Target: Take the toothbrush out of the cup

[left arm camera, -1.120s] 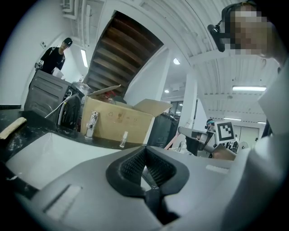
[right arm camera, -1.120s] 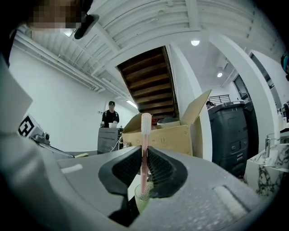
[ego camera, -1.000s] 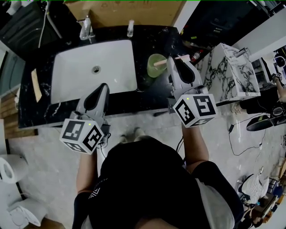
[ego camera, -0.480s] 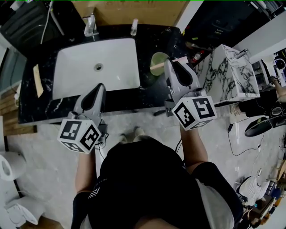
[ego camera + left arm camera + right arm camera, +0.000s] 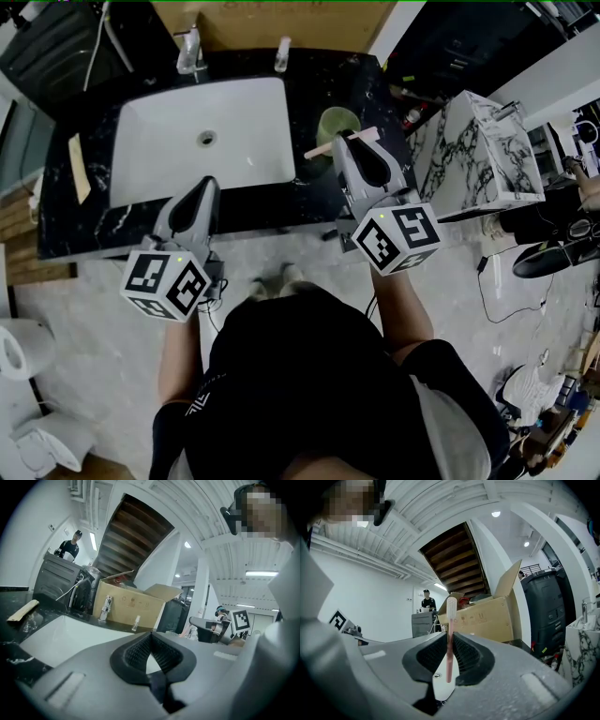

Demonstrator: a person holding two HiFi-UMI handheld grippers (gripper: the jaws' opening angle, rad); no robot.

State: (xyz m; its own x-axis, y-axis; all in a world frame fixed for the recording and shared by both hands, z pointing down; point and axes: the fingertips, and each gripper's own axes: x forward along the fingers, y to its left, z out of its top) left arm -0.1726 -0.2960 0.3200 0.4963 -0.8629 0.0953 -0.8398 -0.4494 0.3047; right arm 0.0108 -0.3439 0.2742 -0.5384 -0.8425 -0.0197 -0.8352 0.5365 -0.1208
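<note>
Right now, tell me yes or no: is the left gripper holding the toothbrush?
No: the left gripper has its jaws together on nothing, and the pink toothbrush is clamped in the right gripper.

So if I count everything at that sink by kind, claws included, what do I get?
2 claws: left claw, right claw
1 toothbrush, pink, gripped in the right claw
1 cup, green
1 sink, white
1 tap
1 small bottle
Total: 7
</note>
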